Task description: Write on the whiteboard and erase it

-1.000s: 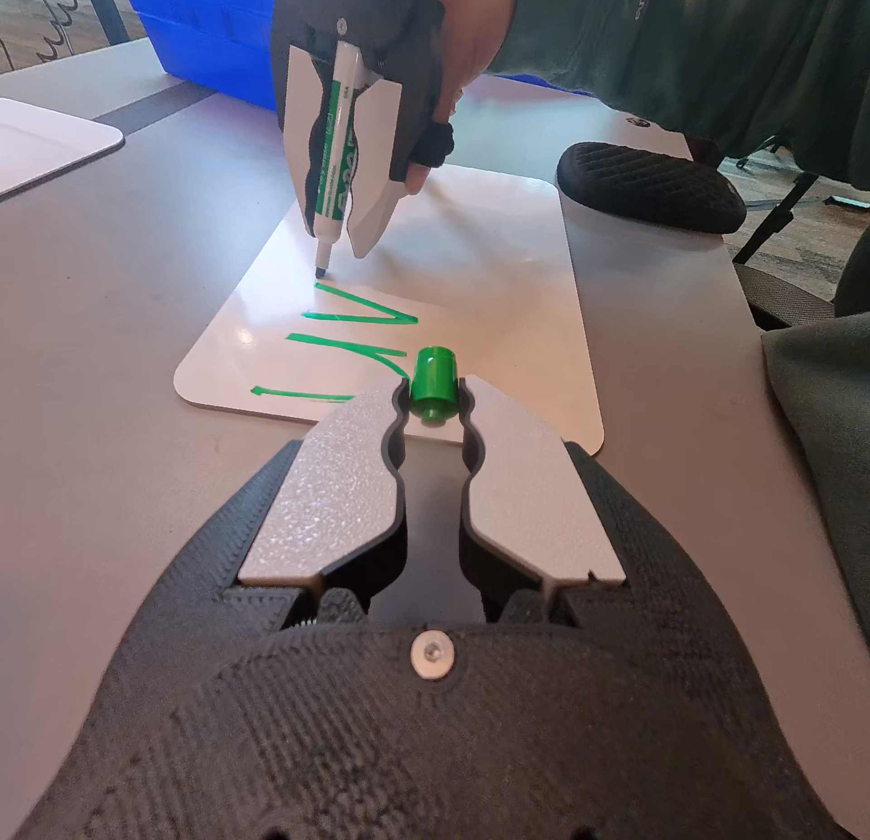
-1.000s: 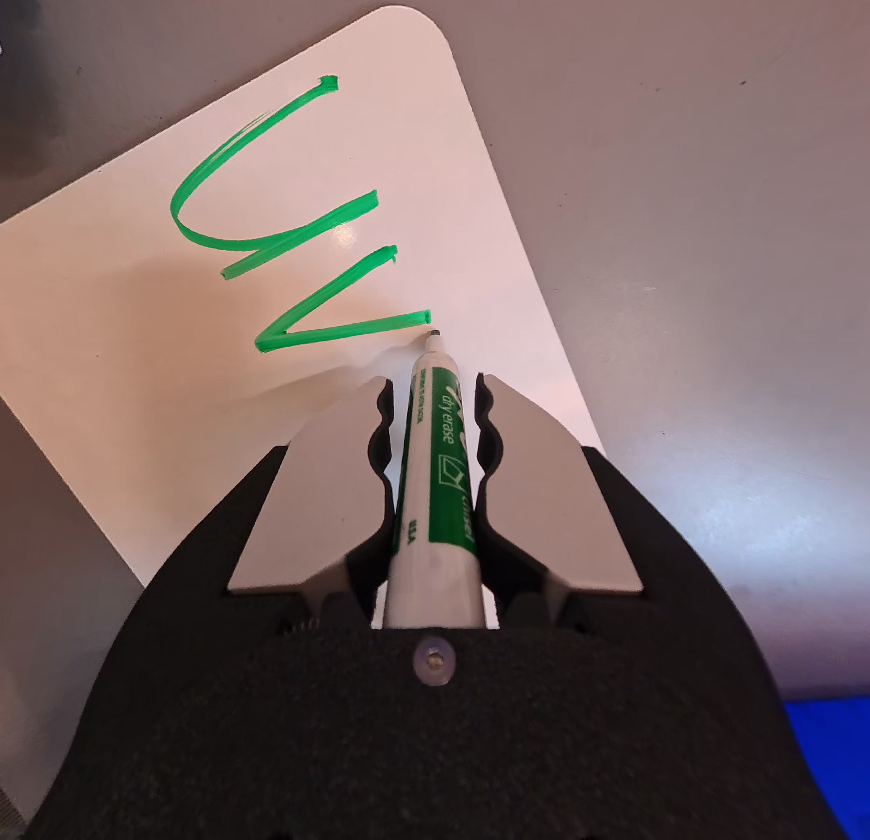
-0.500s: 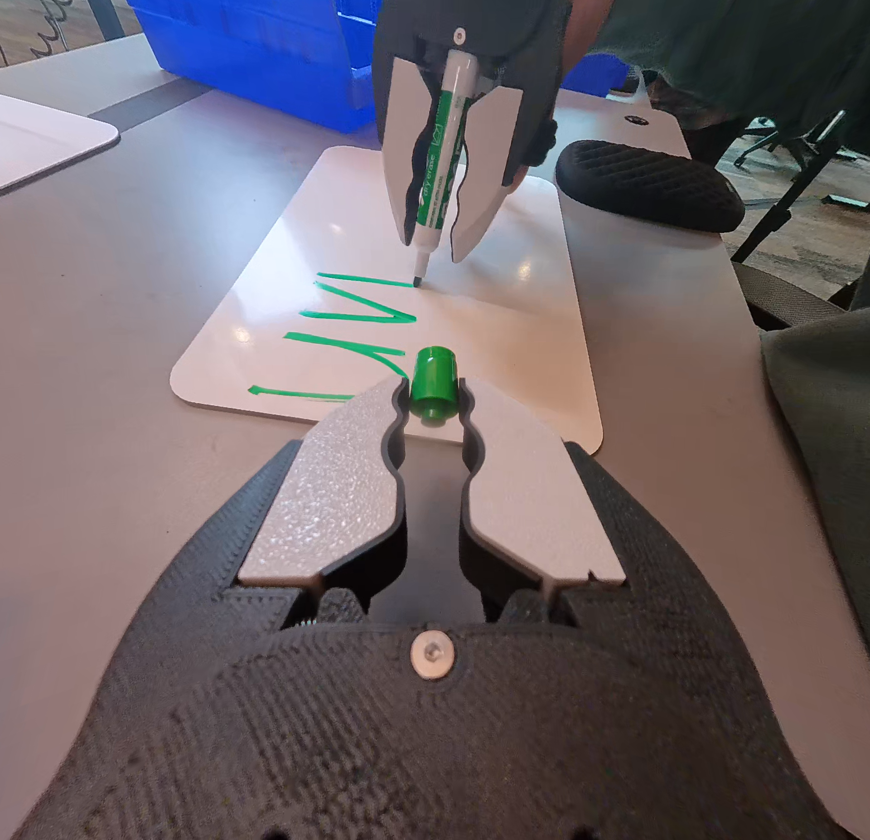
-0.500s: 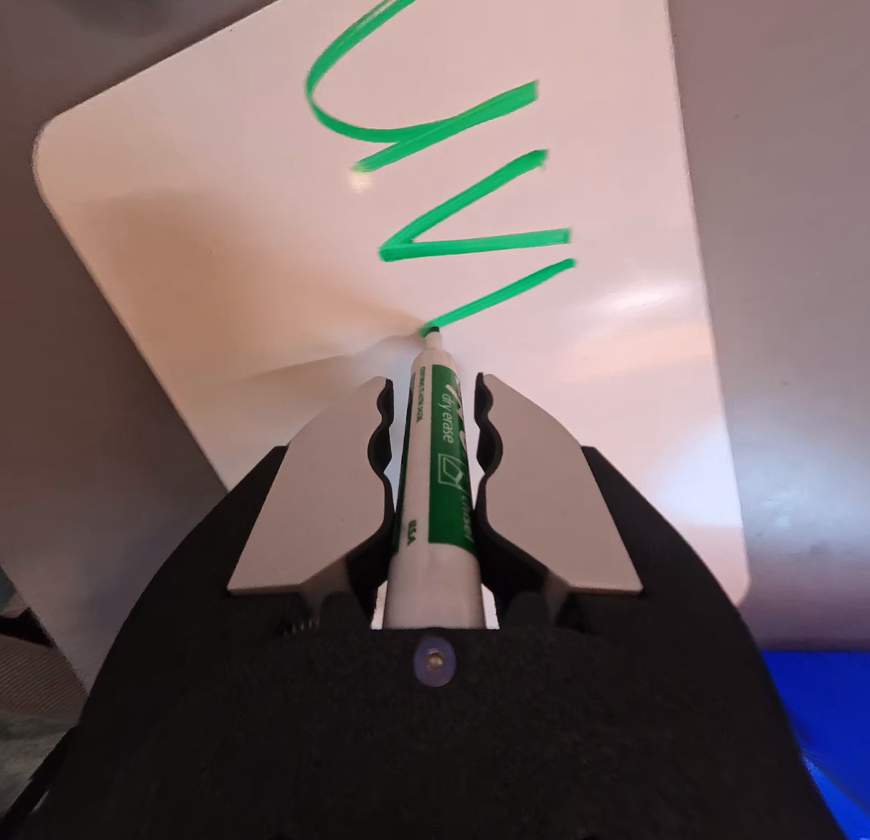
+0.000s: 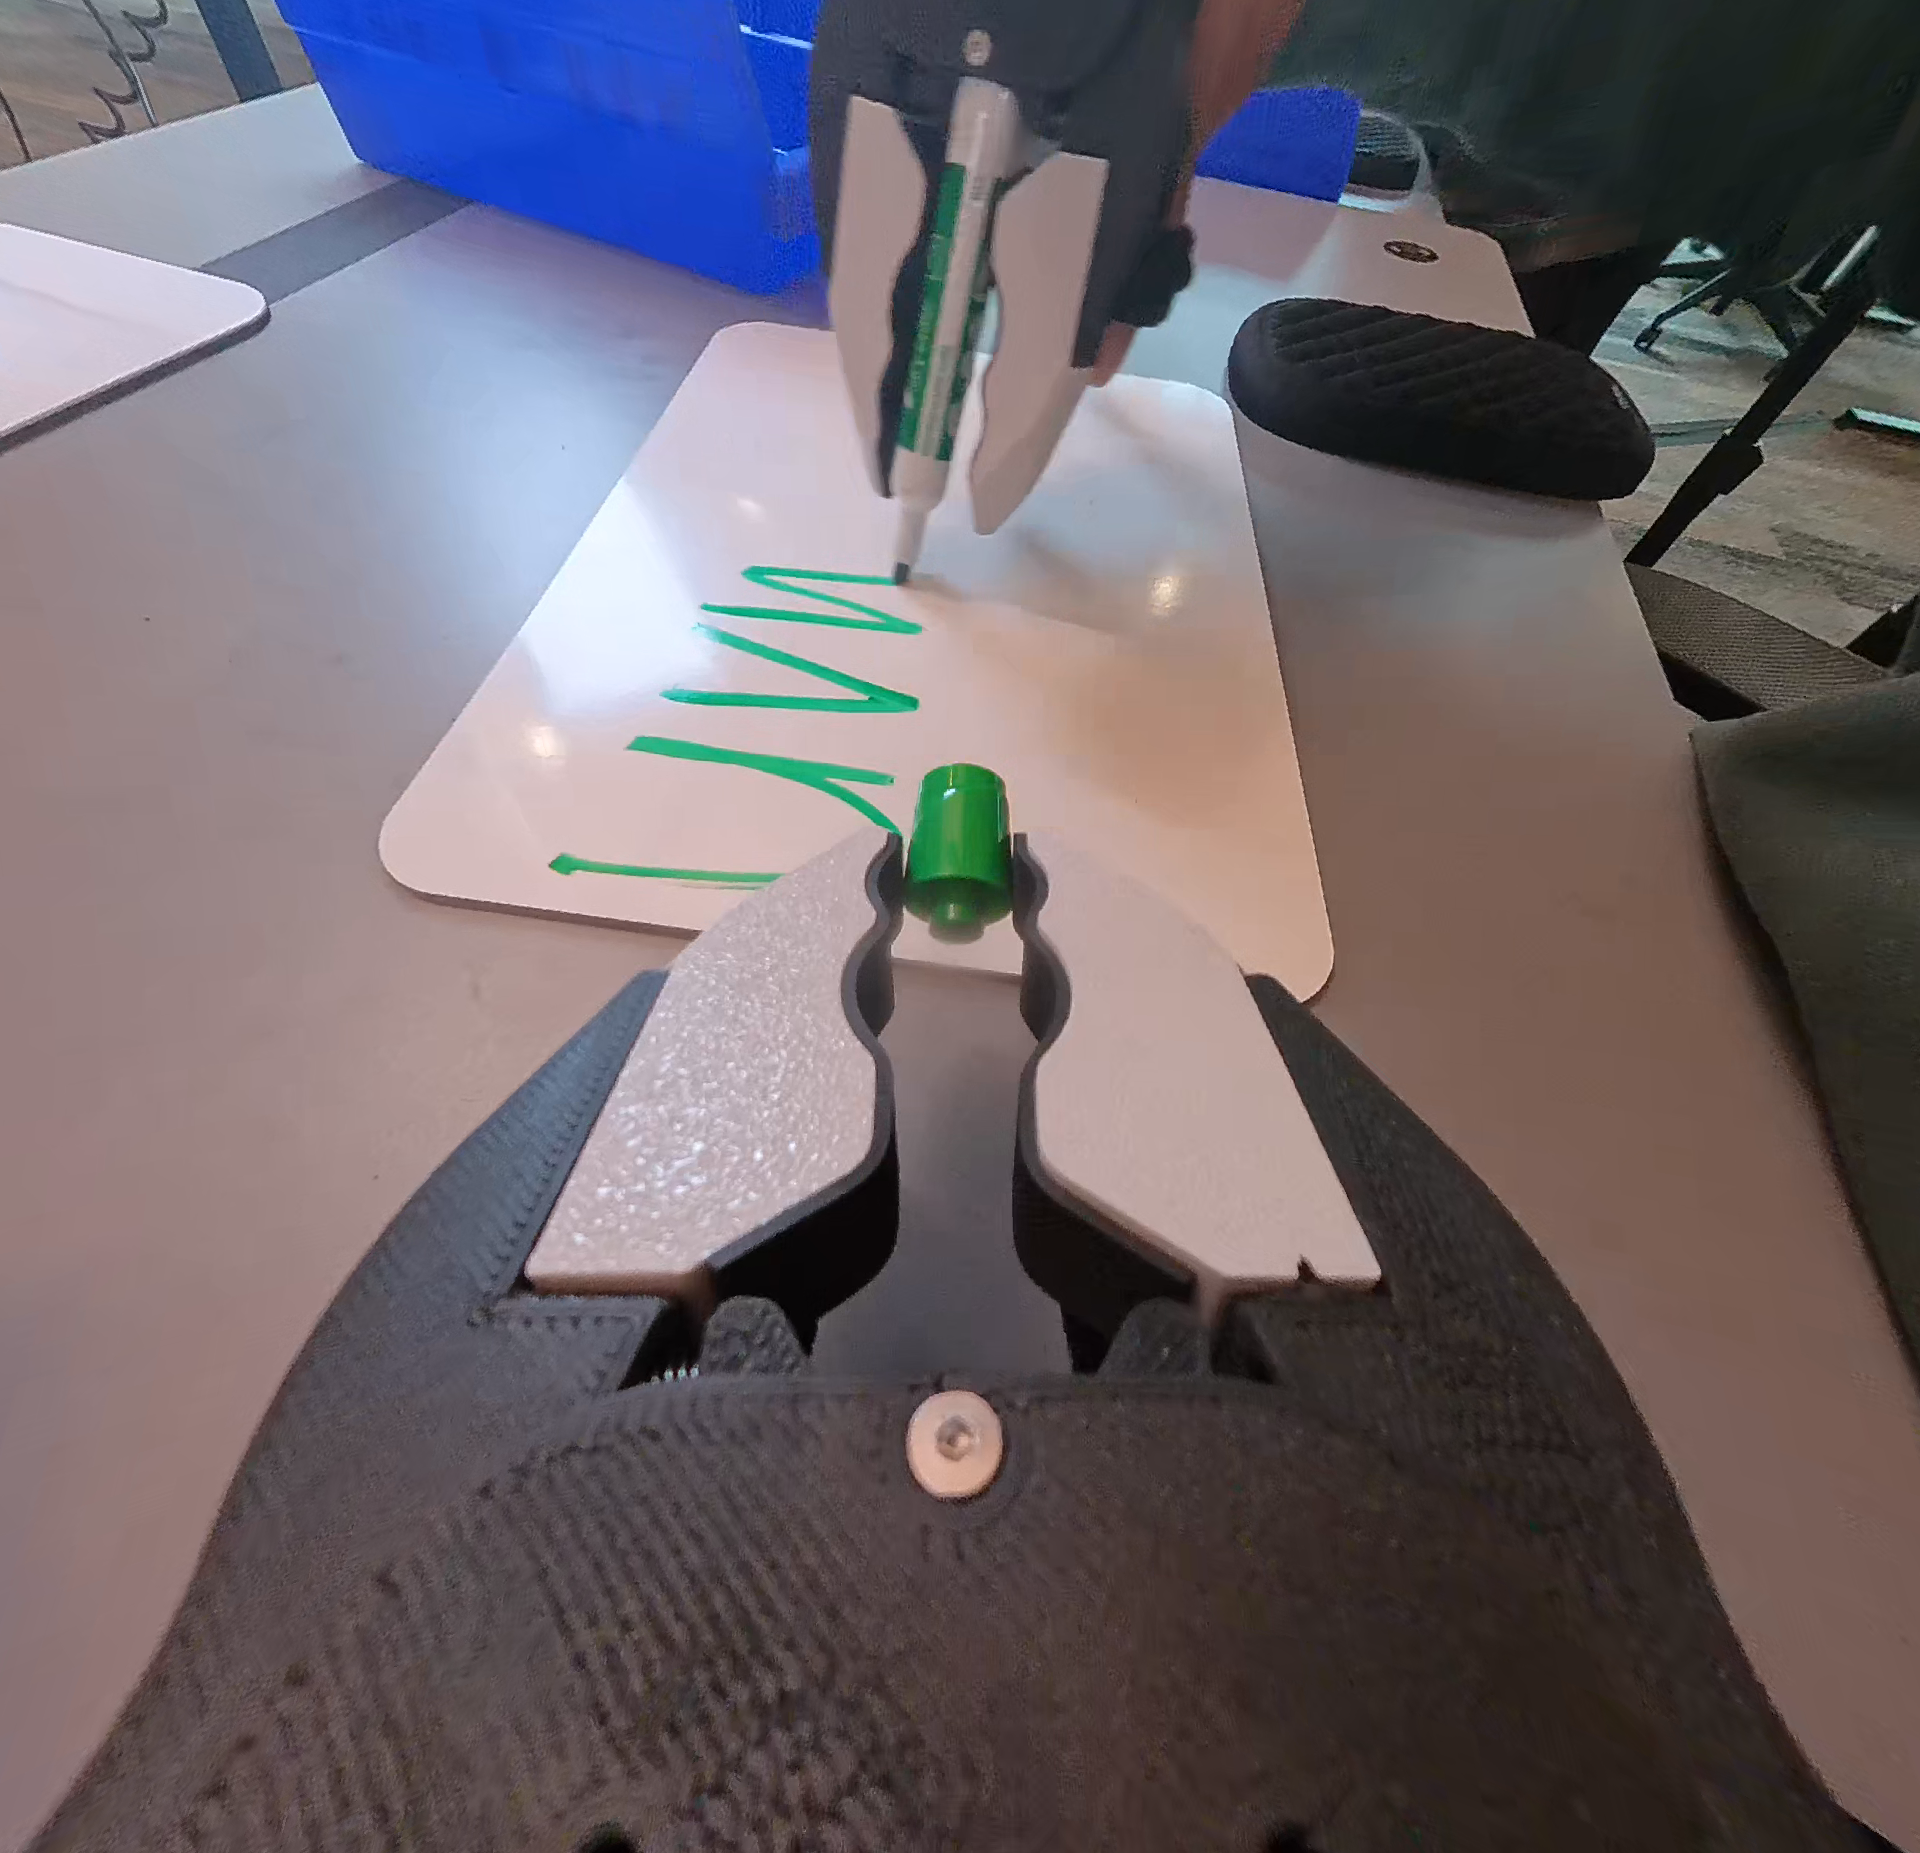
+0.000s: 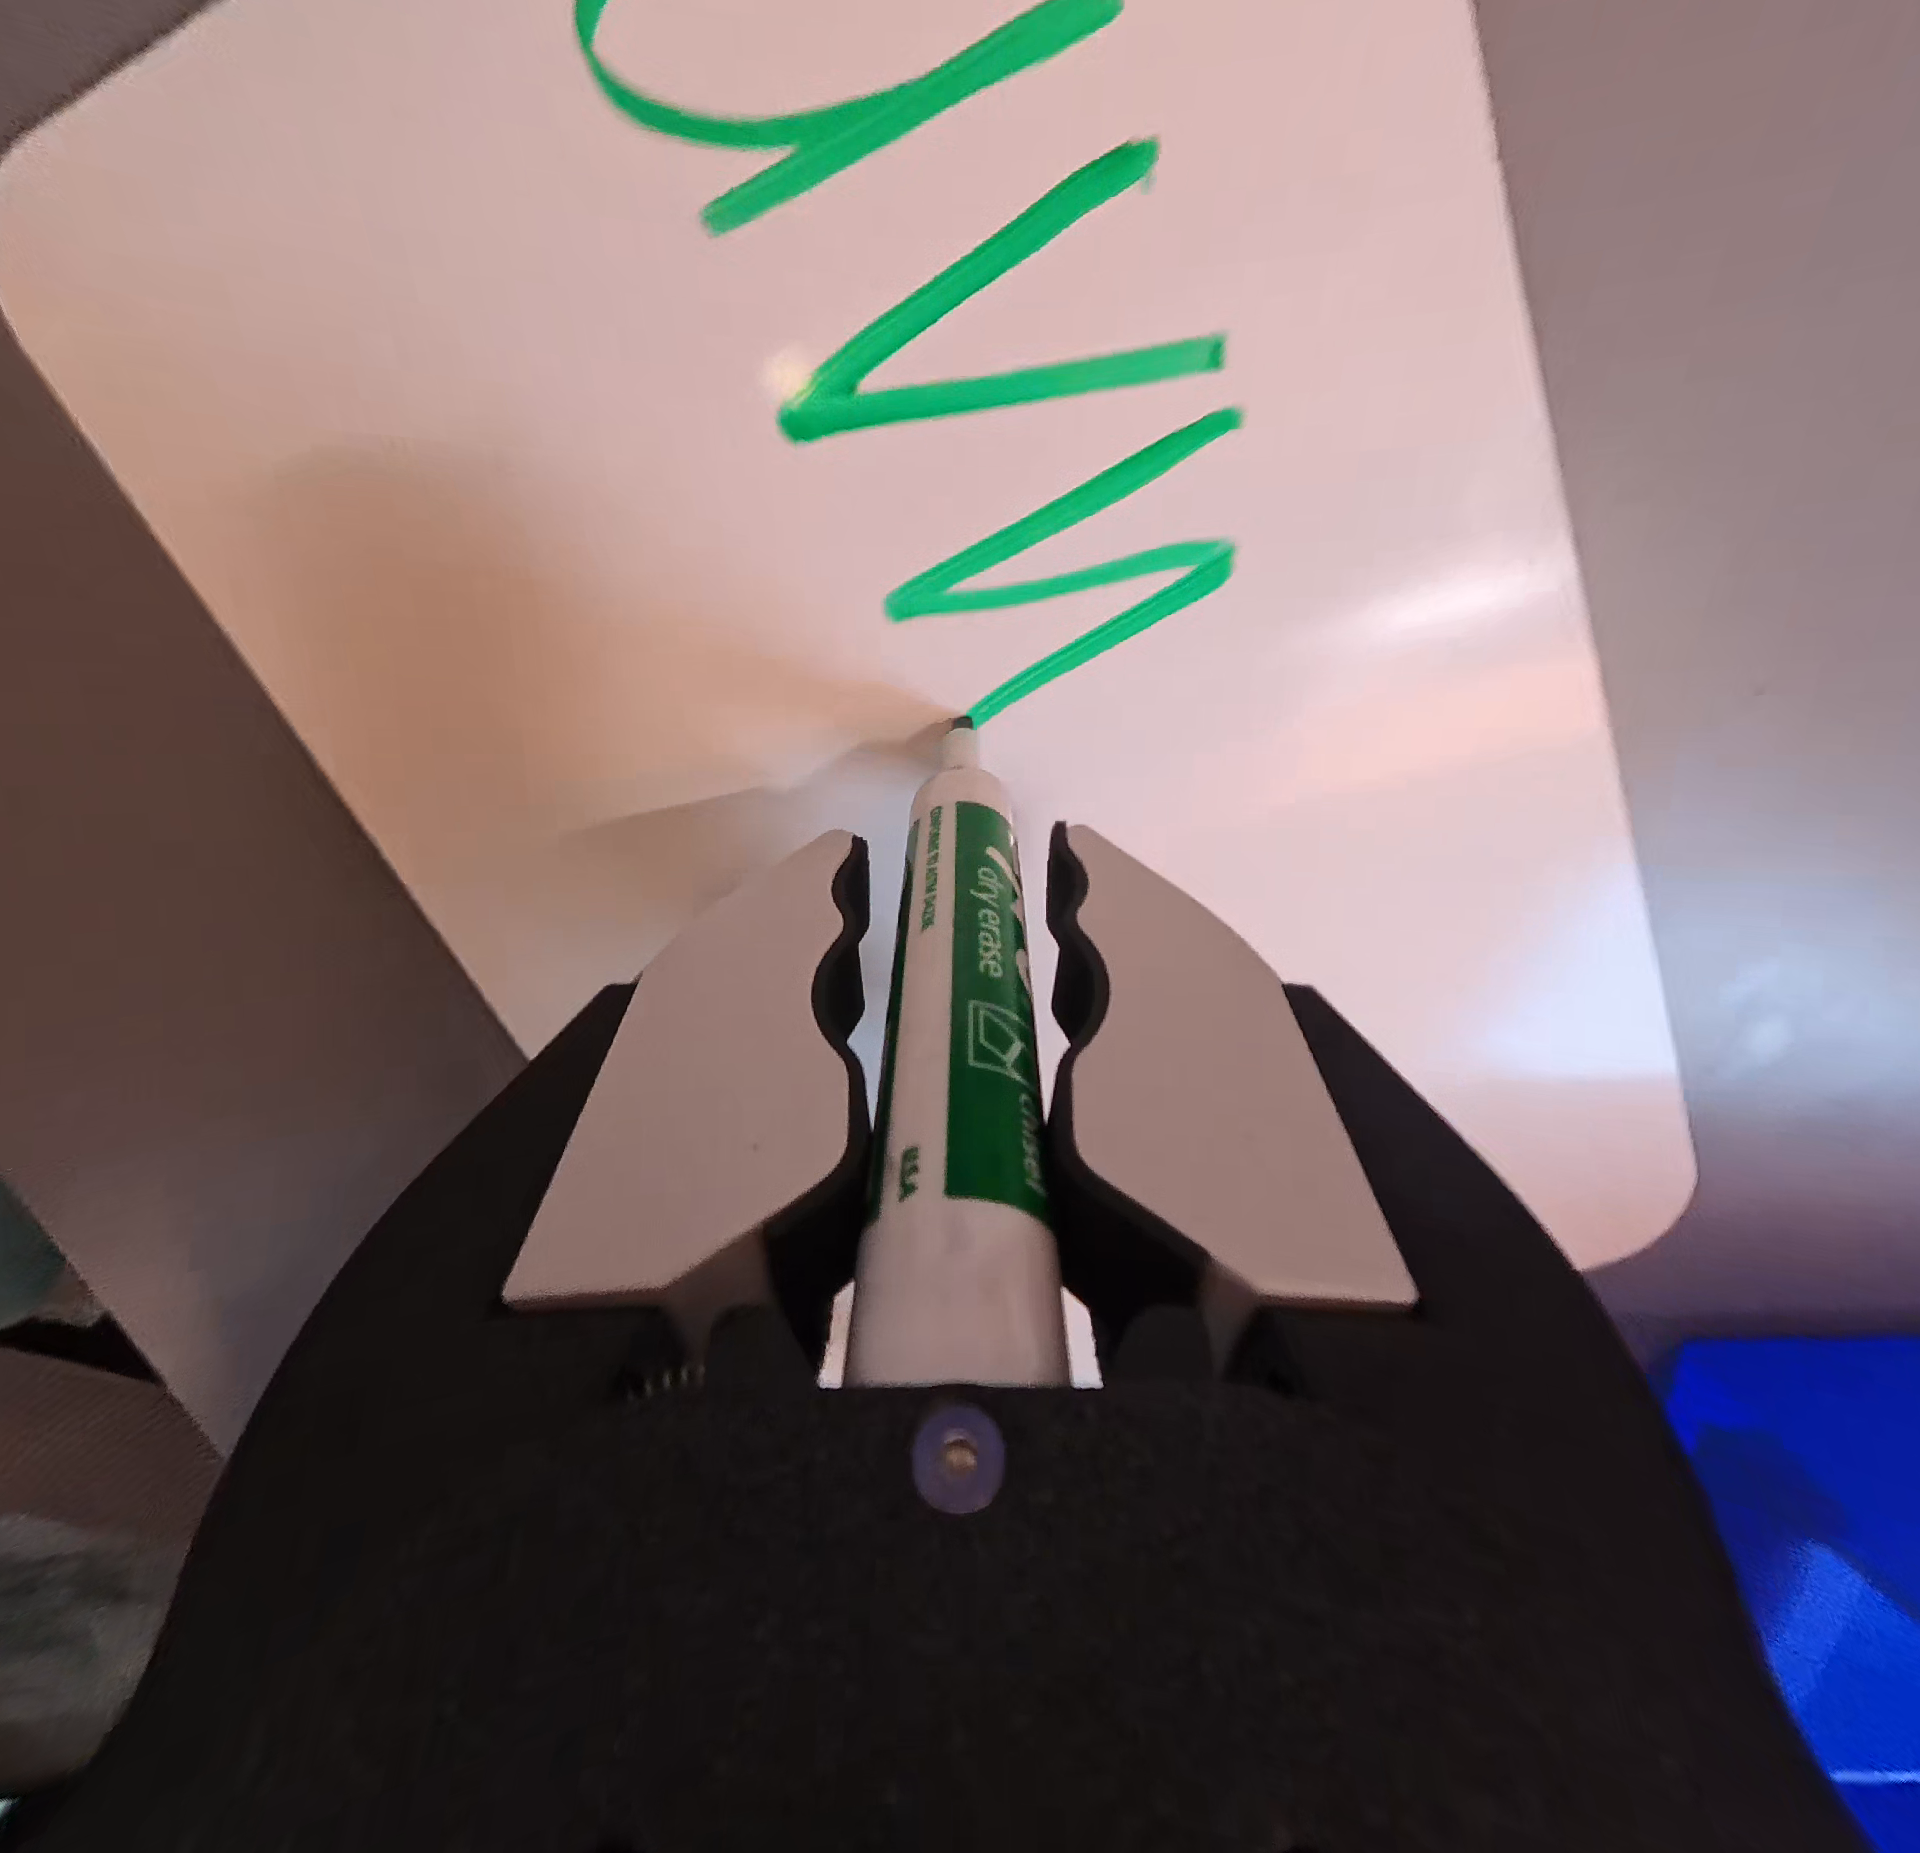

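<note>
A white whiteboard (image 5: 1091, 723) lies flat on the grey table and carries a green zigzag line (image 5: 800, 702). My right gripper (image 6: 951, 837) is shut on a green and white marker (image 6: 961, 1024), whose tip touches the whiteboard (image 6: 416, 401) at the end of the zigzag (image 6: 997, 401). In the left wrist view the right gripper (image 5: 935, 515) stands over the board's far half with the marker (image 5: 940, 349) pointing down. My left gripper (image 5: 956, 853) is shut on the green marker cap (image 5: 958, 837), at the board's near edge.
A blue bin (image 5: 582, 99) stands behind the whiteboard. A black oval pad (image 5: 1434, 395) lies at the table's right edge. Another white board (image 5: 94, 317) lies at the far left. Grey-green cloth (image 5: 1829, 889) hangs at the right. A person's hand (image 5: 1236, 37) holds the right gripper.
The right gripper has drawn further zigzag strokes with the marker, working away from the left gripper across the board. The left gripper has stayed still with the cap.
</note>
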The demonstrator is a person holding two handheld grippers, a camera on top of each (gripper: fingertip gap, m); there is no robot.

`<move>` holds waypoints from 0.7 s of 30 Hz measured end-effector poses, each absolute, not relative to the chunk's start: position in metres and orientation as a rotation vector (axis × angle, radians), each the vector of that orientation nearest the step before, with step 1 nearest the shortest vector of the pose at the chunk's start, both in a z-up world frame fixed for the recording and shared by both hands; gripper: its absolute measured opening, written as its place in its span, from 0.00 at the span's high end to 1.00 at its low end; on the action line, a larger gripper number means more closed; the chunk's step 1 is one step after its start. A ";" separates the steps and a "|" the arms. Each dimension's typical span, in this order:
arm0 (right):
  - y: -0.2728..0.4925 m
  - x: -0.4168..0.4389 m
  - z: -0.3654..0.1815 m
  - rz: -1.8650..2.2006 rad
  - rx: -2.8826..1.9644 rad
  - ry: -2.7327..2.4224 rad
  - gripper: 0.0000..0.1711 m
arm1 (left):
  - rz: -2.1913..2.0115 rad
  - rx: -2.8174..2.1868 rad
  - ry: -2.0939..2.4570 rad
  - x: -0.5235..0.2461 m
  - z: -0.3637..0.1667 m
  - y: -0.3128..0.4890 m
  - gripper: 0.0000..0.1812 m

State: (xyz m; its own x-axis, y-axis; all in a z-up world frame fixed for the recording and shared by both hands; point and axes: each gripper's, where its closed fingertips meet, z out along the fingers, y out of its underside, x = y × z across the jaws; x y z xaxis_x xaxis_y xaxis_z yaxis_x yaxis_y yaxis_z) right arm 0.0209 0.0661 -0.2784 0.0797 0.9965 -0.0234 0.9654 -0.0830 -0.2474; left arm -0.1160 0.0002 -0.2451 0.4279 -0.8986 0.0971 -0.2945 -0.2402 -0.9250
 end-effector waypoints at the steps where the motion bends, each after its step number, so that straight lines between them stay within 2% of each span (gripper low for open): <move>1: 0.062 0.025 -0.278 0.261 -2.177 -2.014 0.80 | -0.824 -1.762 1.033 -0.116 -0.245 0.000 0.89; 7: 0.105 0.023 -0.278 0.143 -2.157 -1.945 0.80 | -0.824 -1.765 1.035 -0.115 -0.246 0.000 0.89; 10: 0.126 0.015 -0.279 0.218 -2.185 -1.887 0.80 | -0.814 -1.763 1.034 -0.116 -0.246 0.001 0.89; 21: 0.119 0.036 -0.268 0.275 -2.192 -1.774 0.80 | -0.841 -1.766 1.034 -0.115 -0.246 -0.001 0.89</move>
State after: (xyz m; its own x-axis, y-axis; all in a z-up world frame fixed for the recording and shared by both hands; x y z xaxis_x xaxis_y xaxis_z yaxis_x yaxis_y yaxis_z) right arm 0.0361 0.1192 -0.2675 0.2162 0.9754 0.0434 0.9165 -0.1874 -0.3533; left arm -0.1148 -0.0008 -0.2459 0.4198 -0.9009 0.1104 -0.2919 -0.2492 -0.9234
